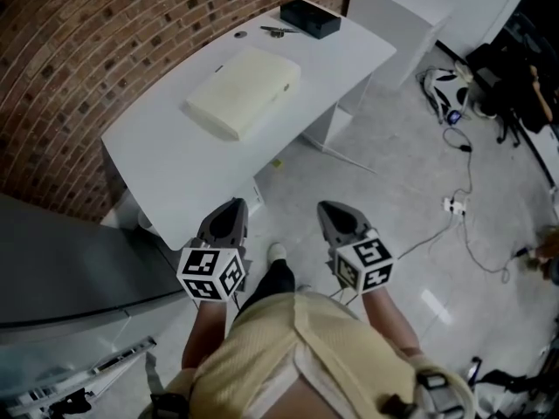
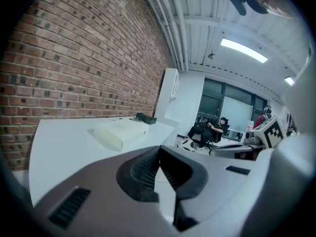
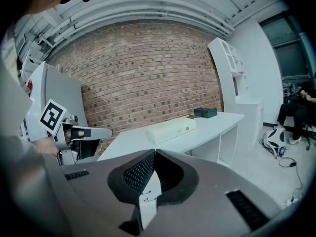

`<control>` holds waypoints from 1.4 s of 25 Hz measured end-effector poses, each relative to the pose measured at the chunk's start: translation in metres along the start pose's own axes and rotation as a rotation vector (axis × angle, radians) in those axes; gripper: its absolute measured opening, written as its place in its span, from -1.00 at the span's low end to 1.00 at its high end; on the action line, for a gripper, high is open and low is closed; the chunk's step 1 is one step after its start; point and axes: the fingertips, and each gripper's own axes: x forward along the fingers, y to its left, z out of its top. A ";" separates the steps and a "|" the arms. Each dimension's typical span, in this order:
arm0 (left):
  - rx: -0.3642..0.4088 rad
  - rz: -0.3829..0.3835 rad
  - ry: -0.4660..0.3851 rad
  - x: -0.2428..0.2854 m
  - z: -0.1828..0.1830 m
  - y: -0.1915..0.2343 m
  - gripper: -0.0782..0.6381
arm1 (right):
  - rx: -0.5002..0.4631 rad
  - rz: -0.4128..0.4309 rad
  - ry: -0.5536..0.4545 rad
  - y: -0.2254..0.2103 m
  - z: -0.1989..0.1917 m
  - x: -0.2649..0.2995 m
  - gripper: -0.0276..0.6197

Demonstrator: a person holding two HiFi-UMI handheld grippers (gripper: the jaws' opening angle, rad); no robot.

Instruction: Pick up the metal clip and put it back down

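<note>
Both my claws, left (image 1: 232, 209) and right (image 1: 337, 211), are clenched shut on nothing, down at the near end of the smooth white counter (image 1: 157, 164). The thin metal clip (image 1: 278, 30) lies flat at the far end, long axis roughly left-right. Its right end is just beside the matte black box (image 1: 310, 17), past the cream slab-shaped box (image 1: 244, 90).

No word, number or brand name can be read anywhere. The only printed signs are black-and-white square markers (image 1: 203, 263) on the left hand-held gripper (image 1: 231, 206) and the right hand-held gripper (image 1: 332, 208).
</note>
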 end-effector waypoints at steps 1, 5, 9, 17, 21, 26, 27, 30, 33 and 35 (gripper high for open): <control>-0.005 0.000 -0.007 0.003 0.004 0.004 -0.77 | 0.000 -0.003 0.001 -0.002 0.002 0.004 -0.90; -0.006 0.002 -0.003 0.018 0.012 0.017 -0.77 | -0.025 0.003 -0.001 -0.006 0.014 0.024 -0.90; 0.010 -0.010 0.007 0.038 0.017 0.023 -0.77 | -0.044 0.022 0.013 -0.019 0.019 0.048 -0.90; 0.029 -0.012 0.004 0.073 0.039 0.047 -0.77 | -0.036 0.036 0.025 -0.029 0.047 0.090 -0.90; 0.037 -0.015 0.002 0.089 0.051 0.060 -0.77 | -0.048 0.062 0.025 -0.025 0.063 0.114 -0.89; 0.037 -0.018 0.008 0.103 0.063 0.080 -0.77 | -0.058 0.103 0.040 -0.018 0.075 0.145 -0.74; 0.037 -0.016 0.010 0.105 0.064 0.084 -0.77 | -0.066 0.105 0.034 -0.017 0.079 0.151 -0.73; 0.034 -0.006 0.014 0.112 0.068 0.098 -0.77 | -0.065 0.110 0.026 -0.019 0.087 0.167 -0.68; 0.038 -0.003 0.010 0.118 0.074 0.111 -0.77 | -0.063 0.111 0.035 -0.020 0.093 0.180 -0.63; 0.043 -0.007 0.010 0.122 0.077 0.118 -0.77 | -0.065 0.120 0.043 -0.017 0.099 0.189 -0.61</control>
